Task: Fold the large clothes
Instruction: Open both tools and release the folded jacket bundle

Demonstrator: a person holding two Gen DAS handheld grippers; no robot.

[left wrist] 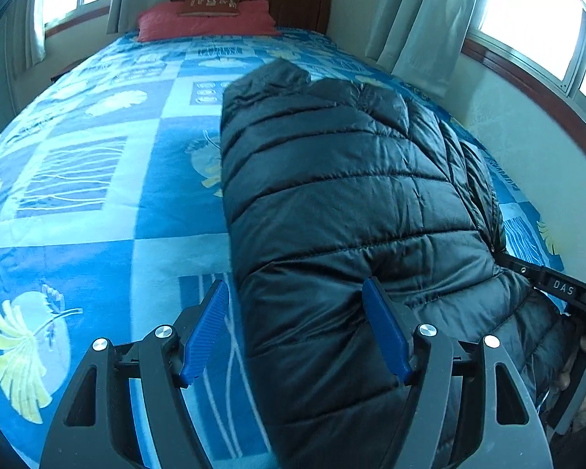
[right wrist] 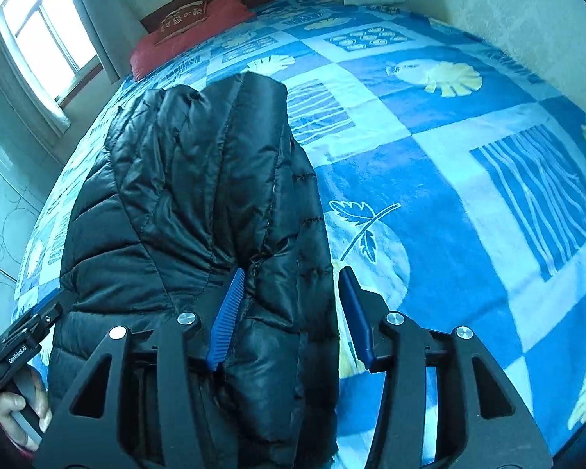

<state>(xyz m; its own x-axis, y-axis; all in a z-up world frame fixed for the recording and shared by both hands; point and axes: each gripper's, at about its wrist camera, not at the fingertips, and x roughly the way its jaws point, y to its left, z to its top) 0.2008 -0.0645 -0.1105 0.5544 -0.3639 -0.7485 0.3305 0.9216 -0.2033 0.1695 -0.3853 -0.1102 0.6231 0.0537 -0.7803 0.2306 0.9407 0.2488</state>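
jacket (left wrist: pixel 343 211) near hem: cut off by bottom edge
pillow (left wrist: pixel 207 19) lettering: too small to read
right gripper (right wrist: pixel 289 312) grip: uncertain

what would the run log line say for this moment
step: fold jacket | black puffer jacket folded lengthwise on bedspread | left gripper open, straddling its near left edge | right gripper open, straddling its near right edge

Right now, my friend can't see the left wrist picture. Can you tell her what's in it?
A black puffer jacket lies folded lengthwise on a bed with a blue patterned blanket. The left gripper hovers open over the jacket's near edge, blue fingers spread. A red pillow sits by the headboard.
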